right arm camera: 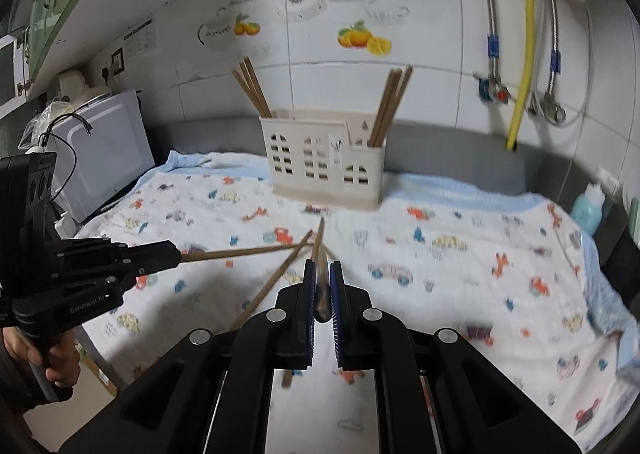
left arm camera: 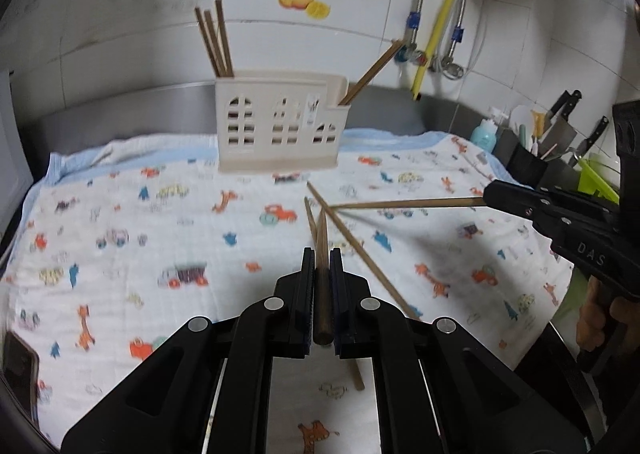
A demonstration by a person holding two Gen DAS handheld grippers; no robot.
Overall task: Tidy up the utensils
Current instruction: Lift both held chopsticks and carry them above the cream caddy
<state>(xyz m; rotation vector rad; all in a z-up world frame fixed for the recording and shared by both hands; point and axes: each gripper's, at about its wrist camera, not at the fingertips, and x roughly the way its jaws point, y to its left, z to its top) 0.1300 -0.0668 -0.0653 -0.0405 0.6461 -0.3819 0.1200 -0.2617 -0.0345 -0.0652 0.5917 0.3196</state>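
A cream utensil holder [left arm camera: 278, 122] shaped like a house stands at the far side of the patterned cloth [left arm camera: 160, 238], with brown chopsticks upright in its left and right ends; it also shows in the right wrist view [right arm camera: 326, 162]. My left gripper [left arm camera: 322, 254] is shut on a brown chopstick [left arm camera: 322, 286] held above the cloth. My right gripper [right arm camera: 322, 266] is shut on another chopstick [right arm camera: 321, 294], seen from the left wrist view as a chopstick [left arm camera: 408, 203] pointing left. A loose chopstick [left arm camera: 360, 254] lies on the cloth below them.
A tiled wall with a yellow hose [left arm camera: 448, 10] and metal pipes is behind. A knife block with knives [left arm camera: 560, 126] and a blue bottle [left arm camera: 484, 134] stand at the right. A microwave [right arm camera: 104, 150] stands at the left.
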